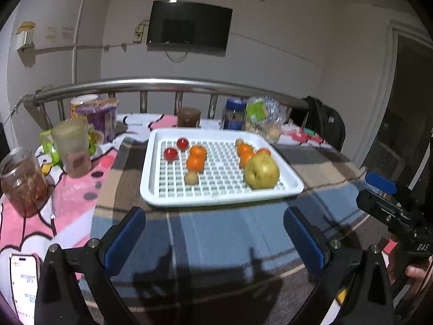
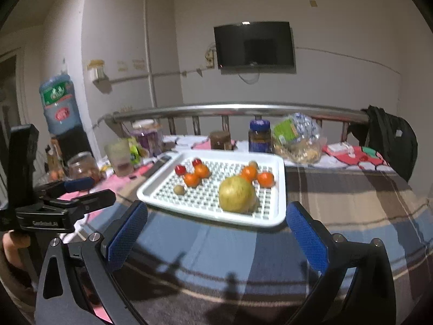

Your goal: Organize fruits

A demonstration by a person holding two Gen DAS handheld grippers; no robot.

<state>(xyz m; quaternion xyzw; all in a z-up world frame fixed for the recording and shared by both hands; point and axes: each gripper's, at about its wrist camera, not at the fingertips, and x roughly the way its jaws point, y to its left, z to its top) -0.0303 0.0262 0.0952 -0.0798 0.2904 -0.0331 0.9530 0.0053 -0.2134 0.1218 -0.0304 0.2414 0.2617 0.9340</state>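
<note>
While both pairs of blue-padded jaws stand wide apart with nothing between them, the left gripper point(image 1: 213, 237) and right gripper point(image 2: 216, 233) hang over a plaid blanket point(image 1: 205, 246). Just beyond lies a white plastic tray with a grid floor point(image 1: 151, 187). On it sit a large yellow-green apple point(image 1: 262, 171), several small orange mandarins point(image 1: 195, 163), two red round fruits point(image 1: 170, 153) and a small brown kiwi point(image 1: 191, 178).

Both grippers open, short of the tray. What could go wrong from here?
1. The big yellow-green fruit touches an orange; gripping either may roll the other.
2. The tray lies on a soft plaid blanket; a nudge could tilt it.
3. The brown fruit is small, easy to miss.
</note>
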